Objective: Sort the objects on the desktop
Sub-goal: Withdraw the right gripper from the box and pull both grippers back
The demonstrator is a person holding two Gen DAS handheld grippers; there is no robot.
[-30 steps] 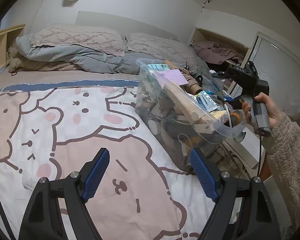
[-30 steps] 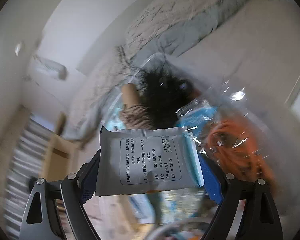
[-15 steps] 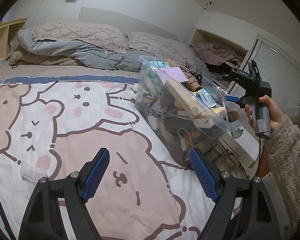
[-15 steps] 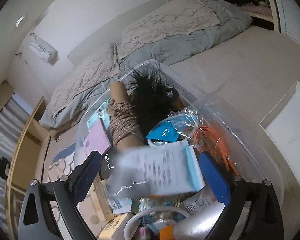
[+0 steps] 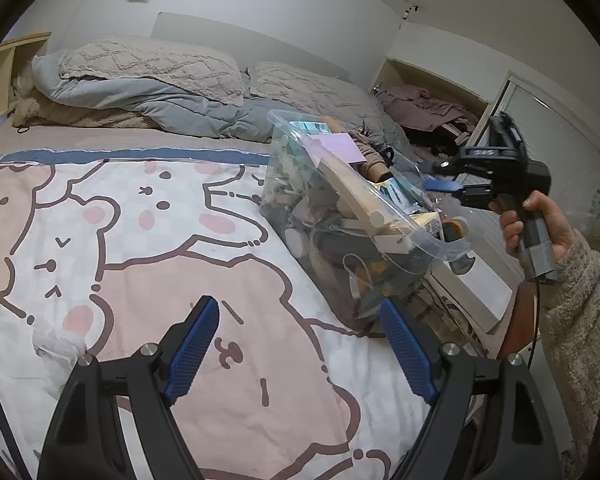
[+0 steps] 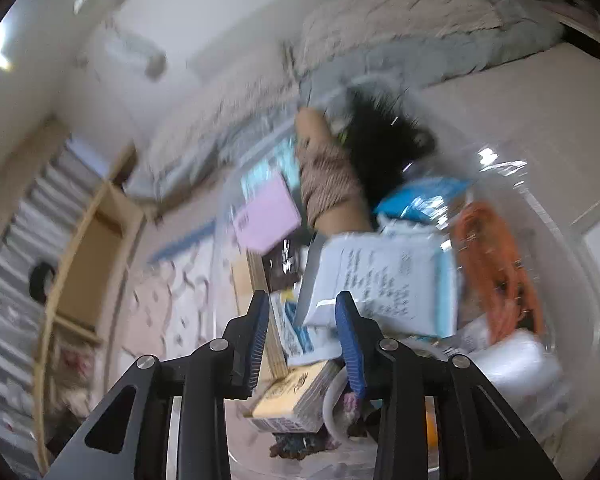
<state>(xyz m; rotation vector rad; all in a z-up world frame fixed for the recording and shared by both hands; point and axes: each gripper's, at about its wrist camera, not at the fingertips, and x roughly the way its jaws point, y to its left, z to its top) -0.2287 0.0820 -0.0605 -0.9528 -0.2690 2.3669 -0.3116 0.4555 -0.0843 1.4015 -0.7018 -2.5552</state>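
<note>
A clear plastic bin [image 5: 440, 240] full of mixed items stands on the bed's right edge; it also fills the right wrist view [image 6: 560, 240]. A grey packet with printed text [image 6: 380, 280] lies on top of the items in the bin. My right gripper [image 6: 302, 324] hovers over the bin, jaws partly closed and empty; the left wrist view shows it [image 5: 440, 184] held by a hand at the bin's far side. My left gripper [image 5: 300, 344] is open and empty above the bedspread, left of the bin.
The bin holds a pink pad [image 6: 266, 216], a rope spool [image 6: 328, 184], a black tuft [image 6: 384, 148], an orange cable [image 6: 496, 264] and wooden pieces [image 5: 356, 196]. Pillows and a grey duvet [image 5: 148, 96] lie at the bed's head. A white tissue [image 5: 56, 344] lies on the bedspread.
The grey packet left my right gripper and dropped onto the bin's contents. The right jaws have narrowed and the gripper has drawn back. The left gripper has barely moved.
</note>
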